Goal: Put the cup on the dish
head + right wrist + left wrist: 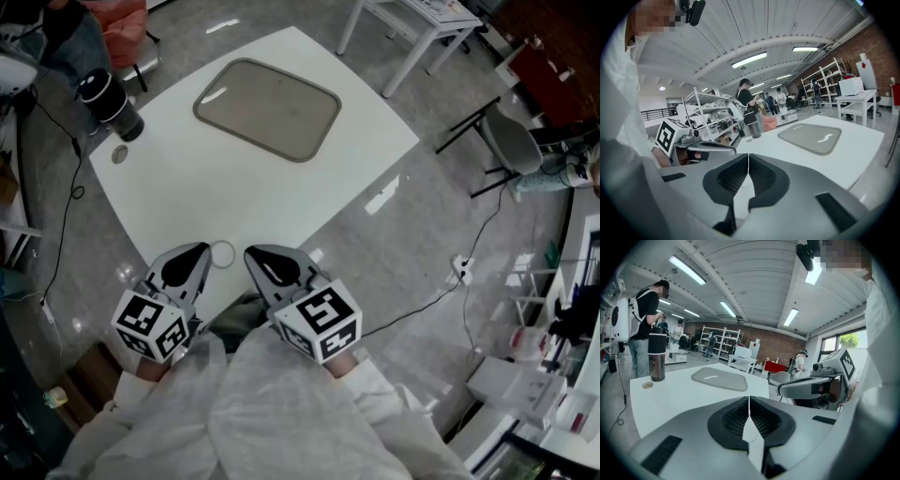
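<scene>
The cup [111,103], a dark tumbler with a black lid, stands upright at the far left corner of the white table [187,197]. The dish [267,108], a flat grey rounded tray, lies at the table's far middle with nothing on it. Both grippers hover side by side over the near edge, far from cup and dish. My left gripper [202,251] is shut and holds nothing, and so is my right gripper [253,255]. The left gripper view shows the cup [657,357] left of the dish [719,379], beyond its closed jaws [749,401]. The right gripper view shows the dish [809,137], the cup [753,126] and closed jaws [748,159].
A small round disc [119,154] lies near the cup and a thin ring [222,253] lies between the gripper tips. Beyond the table stand a second white table [412,19], a grey chair [511,141] and floor cables [56,234]. People stand in the background.
</scene>
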A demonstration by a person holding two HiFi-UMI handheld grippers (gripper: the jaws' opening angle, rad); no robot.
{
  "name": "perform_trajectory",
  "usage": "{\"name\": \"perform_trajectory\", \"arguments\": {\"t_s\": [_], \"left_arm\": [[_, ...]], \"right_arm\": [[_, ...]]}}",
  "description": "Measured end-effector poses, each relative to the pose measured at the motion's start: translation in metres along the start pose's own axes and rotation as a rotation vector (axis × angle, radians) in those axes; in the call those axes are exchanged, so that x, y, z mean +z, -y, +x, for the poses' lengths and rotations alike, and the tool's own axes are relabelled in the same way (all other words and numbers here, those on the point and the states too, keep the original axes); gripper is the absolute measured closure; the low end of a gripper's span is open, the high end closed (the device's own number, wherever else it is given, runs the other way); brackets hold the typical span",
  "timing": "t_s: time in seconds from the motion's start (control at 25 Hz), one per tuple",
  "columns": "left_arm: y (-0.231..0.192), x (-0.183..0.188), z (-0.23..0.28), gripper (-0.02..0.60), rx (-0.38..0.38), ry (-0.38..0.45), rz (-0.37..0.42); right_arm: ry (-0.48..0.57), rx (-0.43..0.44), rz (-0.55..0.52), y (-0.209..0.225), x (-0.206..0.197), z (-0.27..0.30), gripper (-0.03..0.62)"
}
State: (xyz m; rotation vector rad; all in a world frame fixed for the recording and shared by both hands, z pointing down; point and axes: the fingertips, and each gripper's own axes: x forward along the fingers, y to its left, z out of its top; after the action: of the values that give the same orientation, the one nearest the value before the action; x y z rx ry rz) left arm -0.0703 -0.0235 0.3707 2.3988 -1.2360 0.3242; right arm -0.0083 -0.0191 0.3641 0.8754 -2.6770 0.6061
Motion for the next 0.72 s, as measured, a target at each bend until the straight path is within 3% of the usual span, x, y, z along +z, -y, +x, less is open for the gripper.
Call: {"name": "perform_trajectory", "arguments": {"t_s": [0.72], "left_arm": [[-0.013,-0.024,-0.002,0.566,-0.011,0.05,0.007]], "right_arm": [[-0.041,0.0,0.051,0.008,-0.022,0.015,0.58]]}}
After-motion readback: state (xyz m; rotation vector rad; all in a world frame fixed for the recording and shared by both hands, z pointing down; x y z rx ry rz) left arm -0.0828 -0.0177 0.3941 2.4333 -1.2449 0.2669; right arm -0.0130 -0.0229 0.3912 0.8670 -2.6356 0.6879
